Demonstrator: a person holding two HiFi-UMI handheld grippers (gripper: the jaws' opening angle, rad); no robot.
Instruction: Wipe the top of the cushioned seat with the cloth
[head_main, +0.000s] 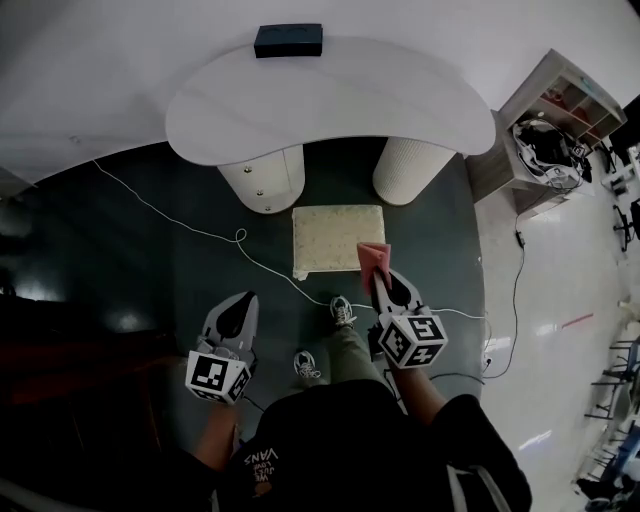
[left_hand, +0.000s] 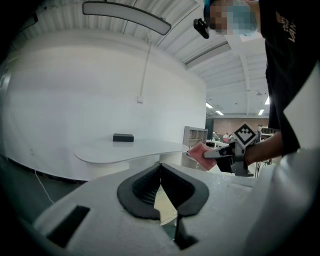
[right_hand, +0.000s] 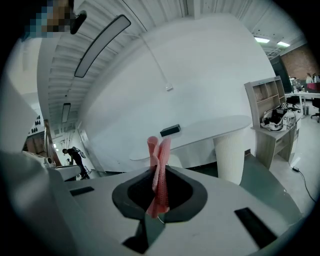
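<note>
Pink cloth (head_main: 374, 256) sits pinched in the right claw (head_main: 395, 290), whose jaws are closed on a narrow fold of it. In the right gripper view most of the cloth (right_hand: 159, 170) stands up loose past the tips of that claw (right_hand: 156, 207). From above, the cloth overlaps the near right corner of the cream cushioned seat (head_main: 338, 240). Whether it touches the cushion I cannot tell.

The seat stands on the dark floor (head_main: 140, 260) just in front of the white table (head_main: 330, 100), with a dark box (head_main: 288, 40) at the table's far edge. The left claw (head_main: 232, 325) hangs well to the left of the seat. Its jaws (left_hand: 161, 175) are together on nothing.

Risks, as I judge them:
- With so little cloth gripped, a firm push could drag it out of the jaws.
- Too steep an angle would put the hard tips, not the cloth, on the cushion.
- The seat looks light and may slide under a sideways stroke.
- A white cable (head_main: 200, 232) runs past the seat's near left corner and by the person's shoes (head_main: 342, 310), so it could snag a foot.

The shirt (head_main: 330, 440) reads "VANS", seen upside down; the smaller print is too small to read. The marker cubes (head_main: 412, 340) carry only black-and-white patterns.
</note>
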